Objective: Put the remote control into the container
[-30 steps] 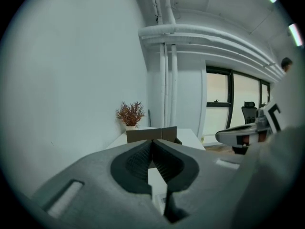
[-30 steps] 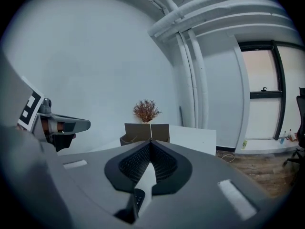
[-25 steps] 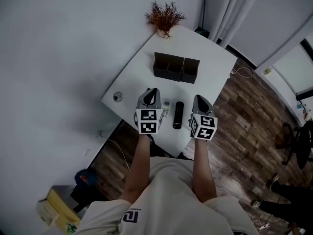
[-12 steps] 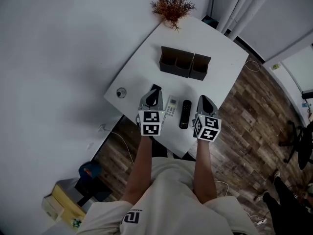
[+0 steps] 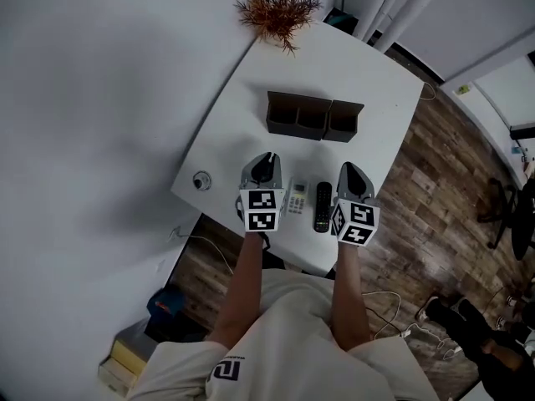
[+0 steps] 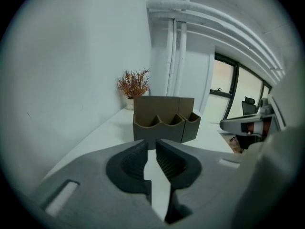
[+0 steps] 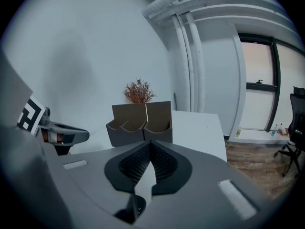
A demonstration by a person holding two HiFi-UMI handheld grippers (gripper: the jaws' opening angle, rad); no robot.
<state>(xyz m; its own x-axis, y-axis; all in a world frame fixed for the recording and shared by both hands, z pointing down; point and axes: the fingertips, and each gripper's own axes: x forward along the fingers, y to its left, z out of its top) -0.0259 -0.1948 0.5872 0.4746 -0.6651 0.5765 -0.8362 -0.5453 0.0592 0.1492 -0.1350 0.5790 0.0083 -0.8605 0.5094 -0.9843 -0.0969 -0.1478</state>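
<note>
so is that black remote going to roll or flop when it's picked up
Probably stiff: the black remote reads as a straight, rigid bar. It lies flat on the table, so rolling seems unlikely. Long and narrow, it may tilt if gripped near one end.

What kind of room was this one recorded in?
Probably an office or small workroom: a white table stands on wood-look flooring, with an office chair near a large window.
</note>
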